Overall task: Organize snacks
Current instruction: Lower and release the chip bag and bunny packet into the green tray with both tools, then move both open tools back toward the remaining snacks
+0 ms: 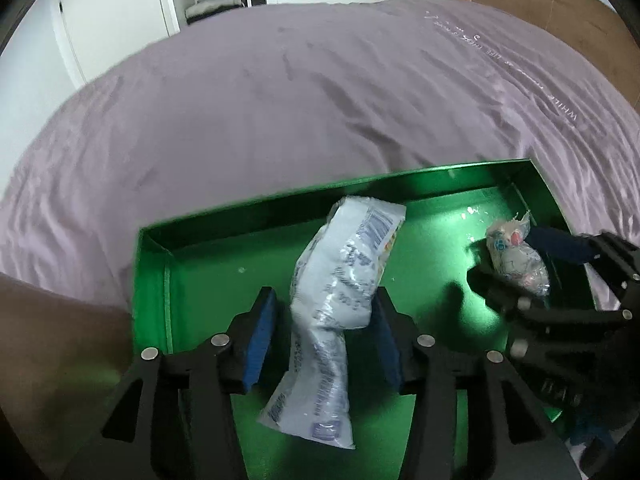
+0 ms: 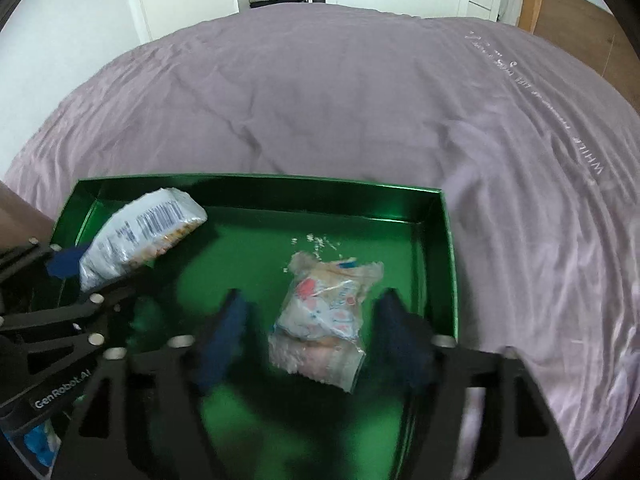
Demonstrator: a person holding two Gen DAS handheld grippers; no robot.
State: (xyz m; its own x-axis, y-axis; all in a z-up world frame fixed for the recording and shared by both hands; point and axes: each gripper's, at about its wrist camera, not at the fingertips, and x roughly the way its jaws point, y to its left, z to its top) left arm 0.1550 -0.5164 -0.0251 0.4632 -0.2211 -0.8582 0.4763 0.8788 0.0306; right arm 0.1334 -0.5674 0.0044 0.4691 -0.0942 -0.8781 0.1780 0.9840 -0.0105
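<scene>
Left claw [image 1: 326, 344]: jaws parted, pads clear of the white snack bag [image 1: 332, 300] standing between them; released. The bag's long axis ran near to far, its far end leaning toward the far wall of the green tray [image 1: 152, 280].

Right claw [image 2: 316, 344]: jaws wide, the small clear snack packet [image 2: 324, 320] lying loose between them on the tray floor, right side; released.

Tray sat on the purple bed [image 2: 340, 100]. Packet print blurred; the tray's near edge was cut off.

Snack packets in the green tray

A white barcoded snack bag [image 1: 332, 304] is propped obliquely (crumpled) in the green tray [image 1: 248, 210]; a small clear packet [image 2: 320, 320] lies apart from it.
</scene>
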